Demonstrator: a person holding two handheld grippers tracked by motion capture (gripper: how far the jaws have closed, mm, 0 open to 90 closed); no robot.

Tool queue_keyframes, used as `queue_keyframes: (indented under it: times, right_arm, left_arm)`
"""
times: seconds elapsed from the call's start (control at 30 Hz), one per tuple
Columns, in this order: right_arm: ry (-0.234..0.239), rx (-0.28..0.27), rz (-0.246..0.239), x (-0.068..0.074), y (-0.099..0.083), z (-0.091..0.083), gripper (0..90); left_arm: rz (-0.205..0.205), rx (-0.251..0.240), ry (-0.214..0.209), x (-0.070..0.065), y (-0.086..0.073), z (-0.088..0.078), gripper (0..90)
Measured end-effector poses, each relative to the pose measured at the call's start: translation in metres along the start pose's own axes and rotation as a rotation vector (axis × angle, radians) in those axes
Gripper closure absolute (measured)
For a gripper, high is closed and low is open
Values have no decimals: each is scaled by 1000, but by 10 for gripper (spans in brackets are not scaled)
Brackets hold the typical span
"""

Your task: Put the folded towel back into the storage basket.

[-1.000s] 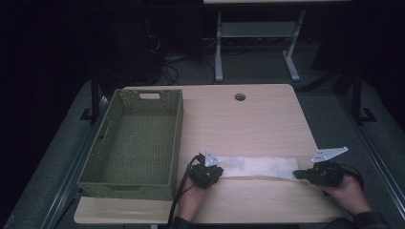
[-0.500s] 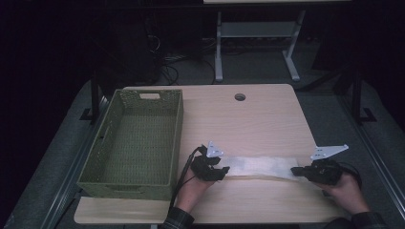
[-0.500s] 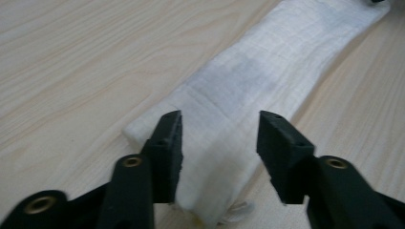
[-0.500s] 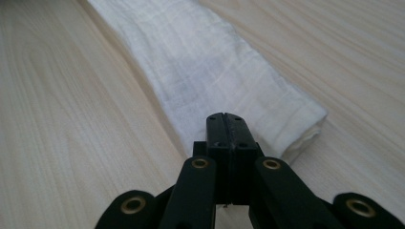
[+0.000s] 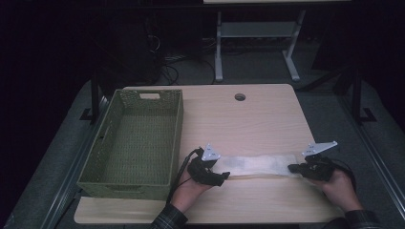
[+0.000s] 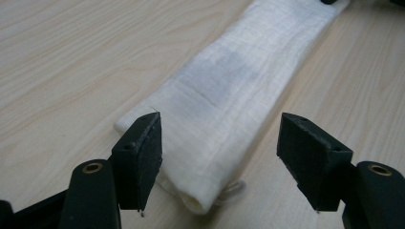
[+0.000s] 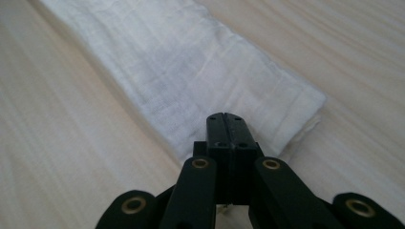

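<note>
Up close, the left gripper (image 6: 219,162) jaws have just spread off the folded cloth (image 6: 229,95), while the right gripper (image 7: 225,125) jaws pinch its end.

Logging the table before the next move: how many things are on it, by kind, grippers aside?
Folded white cloth: 1
Green woven basket: 1
Total: 2

dim room, dark grey floor (image 5: 334,114), pale metal stand (image 5: 258,36), tangled cables (image 5: 176,57) behind light wooden table (image 5: 248,119)
</note>
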State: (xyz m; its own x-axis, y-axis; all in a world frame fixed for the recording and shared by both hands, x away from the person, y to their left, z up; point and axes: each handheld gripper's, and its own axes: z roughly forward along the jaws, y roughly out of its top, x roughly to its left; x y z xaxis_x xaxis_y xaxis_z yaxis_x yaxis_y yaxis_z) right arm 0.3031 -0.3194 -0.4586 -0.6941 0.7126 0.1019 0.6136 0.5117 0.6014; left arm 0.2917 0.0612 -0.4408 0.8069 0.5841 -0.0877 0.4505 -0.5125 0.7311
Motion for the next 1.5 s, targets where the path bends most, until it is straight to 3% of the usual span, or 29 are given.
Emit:
queue_keyframes:
  times: [0.27, 0.57, 0.97, 1.43, 1.5]
  right_arm:
    - [-43, -4, 2, -10, 15, 11, 896]
    - [-46, -13, 16, -26, 35, 25, 896]
    - [-63, -31, 0, -46, 66, 48, 895]
    - [-56, -38, -54, -48, 106, 79, 892]
    - [-51, -44, -63, -47, 110, 81, 832]
  left_arm:
    - [-4, -17, 15, -1, -3, -2, 308]
    - [-9, -12, 11, -2, -4, 1, 305]
    - [-17, -21, 12, -1, -4, 0, 304]
    - [-11, -19, 9, 0, -3, 0, 318]
    - [-24, -27, 7, 0, -2, -1, 336]
